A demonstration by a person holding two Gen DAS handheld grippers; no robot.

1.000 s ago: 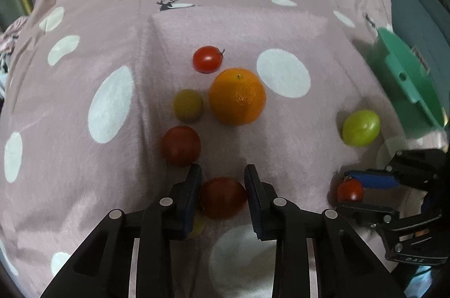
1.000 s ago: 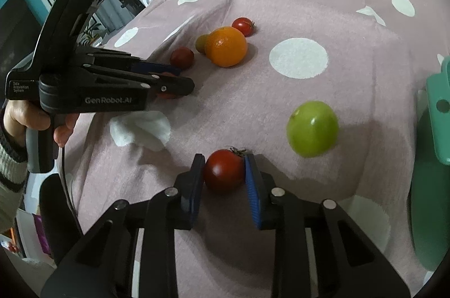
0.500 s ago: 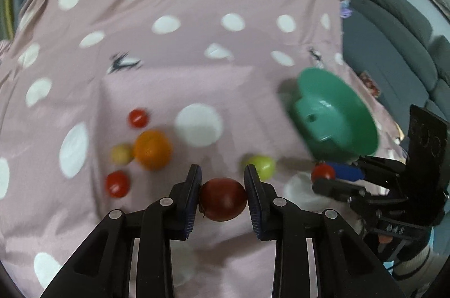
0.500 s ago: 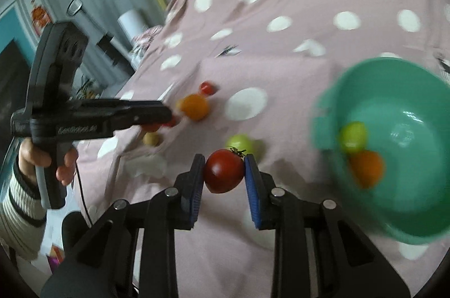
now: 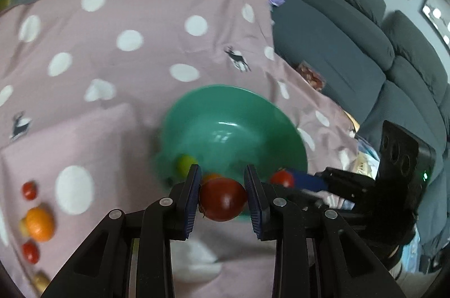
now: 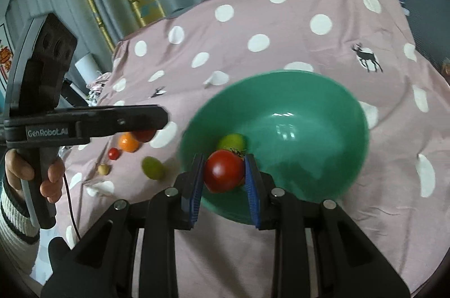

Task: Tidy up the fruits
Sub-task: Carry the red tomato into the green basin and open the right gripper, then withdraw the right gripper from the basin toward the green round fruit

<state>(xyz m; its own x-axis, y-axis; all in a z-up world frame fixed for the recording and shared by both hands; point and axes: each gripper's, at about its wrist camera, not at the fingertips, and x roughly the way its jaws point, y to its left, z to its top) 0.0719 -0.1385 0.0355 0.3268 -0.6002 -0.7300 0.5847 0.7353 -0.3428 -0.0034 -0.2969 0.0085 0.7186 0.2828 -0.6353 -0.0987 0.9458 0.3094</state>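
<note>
My left gripper (image 5: 222, 199) is shut on a dark red tomato (image 5: 222, 202), held just before the near rim of the green bowl (image 5: 239, 115). My right gripper (image 6: 223, 171) is shut on a red tomato (image 6: 223, 171) over the bowl's near rim (image 6: 323, 98). A green fruit (image 6: 232, 141) lies in the bowl, with an orange fruit mostly hidden behind the tomato. On the pink spotted cloth lie an orange (image 5: 39, 223), two small red tomatoes (image 5: 29, 190), a green fruit (image 6: 153, 168) and a small yellow fruit (image 6: 103, 169).
The cloth (image 5: 126, 16) drapes over a raised surface. A grey sofa (image 5: 351, 44) stands to the right, curtains behind. The left gripper body and the hand holding it (image 6: 47, 177) are at the left of the right wrist view.
Both grippers have lifted their tomatoes off the cloth and swung right to the green bowl. The loose fruits stay behind at the left.
</note>
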